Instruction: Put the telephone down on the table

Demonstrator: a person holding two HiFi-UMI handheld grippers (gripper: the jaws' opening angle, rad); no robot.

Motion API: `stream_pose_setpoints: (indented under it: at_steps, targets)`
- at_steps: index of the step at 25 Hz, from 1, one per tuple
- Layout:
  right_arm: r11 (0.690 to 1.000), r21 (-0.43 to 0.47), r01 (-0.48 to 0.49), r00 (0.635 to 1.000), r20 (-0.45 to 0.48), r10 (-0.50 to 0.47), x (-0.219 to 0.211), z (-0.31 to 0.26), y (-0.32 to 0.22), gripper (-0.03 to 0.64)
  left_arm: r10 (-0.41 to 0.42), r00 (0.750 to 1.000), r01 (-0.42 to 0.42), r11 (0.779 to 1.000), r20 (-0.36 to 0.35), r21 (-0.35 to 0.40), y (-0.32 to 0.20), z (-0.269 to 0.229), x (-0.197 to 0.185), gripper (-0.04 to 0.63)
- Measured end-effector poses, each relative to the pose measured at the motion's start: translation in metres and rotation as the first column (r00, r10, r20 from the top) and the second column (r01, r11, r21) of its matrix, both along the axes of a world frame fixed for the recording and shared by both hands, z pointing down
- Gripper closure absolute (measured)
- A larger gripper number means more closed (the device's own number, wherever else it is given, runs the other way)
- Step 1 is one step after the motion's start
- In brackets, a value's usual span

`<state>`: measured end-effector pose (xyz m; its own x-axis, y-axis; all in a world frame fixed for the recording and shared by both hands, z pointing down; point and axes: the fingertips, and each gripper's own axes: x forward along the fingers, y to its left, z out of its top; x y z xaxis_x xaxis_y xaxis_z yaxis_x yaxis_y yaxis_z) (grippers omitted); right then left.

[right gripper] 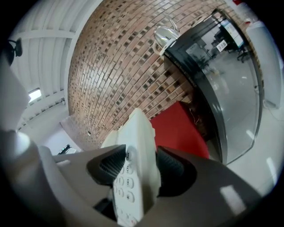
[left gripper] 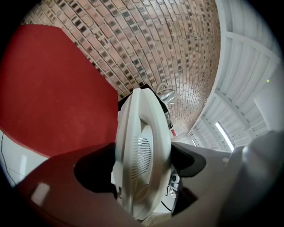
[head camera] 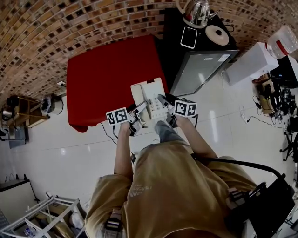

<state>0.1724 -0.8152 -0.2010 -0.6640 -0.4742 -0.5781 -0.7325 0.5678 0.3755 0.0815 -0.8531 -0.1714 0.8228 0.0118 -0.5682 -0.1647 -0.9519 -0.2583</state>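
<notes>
Currently, a cream plastic desk telephone (head camera: 150,96) with a keypad is held up in front of the person, gripped from both sides. In the head view it is seen over the near edge of a red-topped rectangular table (head camera: 104,79). Its left edge is clamped by the left gripper (head camera: 135,118). In the left gripper view the dark jaws are seen pressed against either face of the body, which is presented edge-on with the slotted speaker grille showing. Its right edge is taken by the right gripper (head camera: 166,108), whose jaws are closed down to the thickness of the casing. There the ribbed black pads (right gripper: 171,168) are set against the keypad face and the back.

Both grippers are pointed forward and tilted upward, so that wall and ceiling are taken in by their views. The marker cubes (head camera: 117,116) are turned up toward the head camera. The left forearm (head camera: 123,148) and right forearm (head camera: 193,137) are stretched forward from the body, nearly parallel and close together.

A black glass-fronted cabinet (head camera: 205,69) is placed just beside the table's right end, and a shiny metal kettle (head camera: 197,11) is set on top of it. A brick wall (head camera: 70,28) is seen behind both, and a white tiled floor (head camera: 70,148) below.
</notes>
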Motion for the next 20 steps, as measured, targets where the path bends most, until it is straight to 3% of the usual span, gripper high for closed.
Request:
stream_pose_setpoints:
  at_steps: [11,20]
  targets:
    - [0.995,-0.09,-0.034,0.999,0.027,0.036,0.043,-0.114,-0.117,0.403,-0.055,0.996,0.061,0.994,0.067,-0.087,-0.113,-0.115,0.043,0.21]
    - [0.981,-0.185,-0.055,0.995,0.07,0.069,0.073,-0.156,-0.213,0.402,-0.078,0.992,0.095,0.979,0.103,-0.178,-0.205,-0.161,0.071,0.21]
